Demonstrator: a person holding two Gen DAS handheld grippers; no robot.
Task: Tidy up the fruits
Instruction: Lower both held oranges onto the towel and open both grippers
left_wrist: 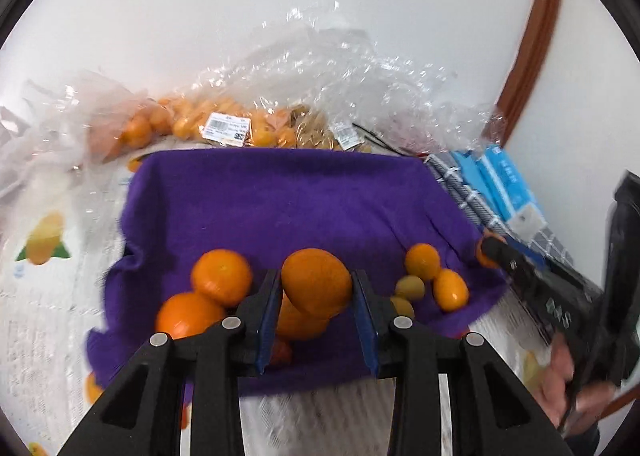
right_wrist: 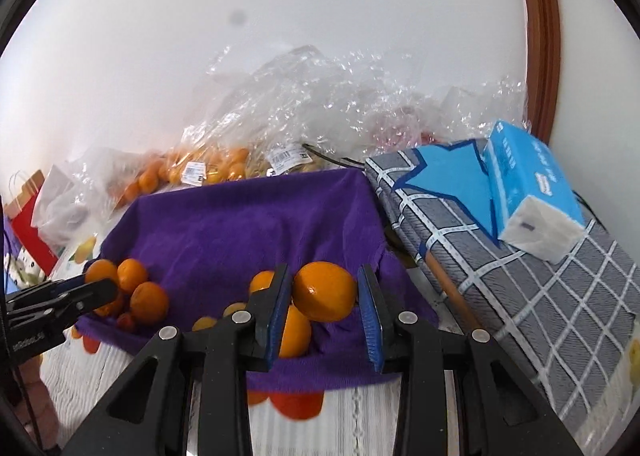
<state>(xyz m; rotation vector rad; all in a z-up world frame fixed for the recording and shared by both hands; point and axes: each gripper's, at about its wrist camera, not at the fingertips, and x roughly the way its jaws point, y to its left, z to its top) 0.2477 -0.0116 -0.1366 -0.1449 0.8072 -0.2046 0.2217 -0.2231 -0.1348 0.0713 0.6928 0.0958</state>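
Observation:
My left gripper (left_wrist: 317,290) is shut on an orange (left_wrist: 312,276), held just above a purple cloth (left_wrist: 280,195). The right wrist view shows my right gripper (right_wrist: 323,298) shut on another orange (right_wrist: 326,288) over the same cloth (right_wrist: 240,228). Two more oranges (left_wrist: 222,276) lie on the cloth's left part. Small orange fruits (left_wrist: 450,290) and a greenish one (left_wrist: 410,287) lie on its right part. The right gripper (left_wrist: 494,250) also shows at the cloth's right edge in the left wrist view. The left gripper (right_wrist: 100,288) shows at the cloth's left edge.
Crumpled clear plastic bags (left_wrist: 224,123) of oranges lie behind the cloth against the white wall. Right of it is a grey checked cover (right_wrist: 520,276) with a blue tissue pack (right_wrist: 532,191) on top. A red paper bag (right_wrist: 28,223) stands far left. A person's hand (left_wrist: 560,368) grips the right tool.

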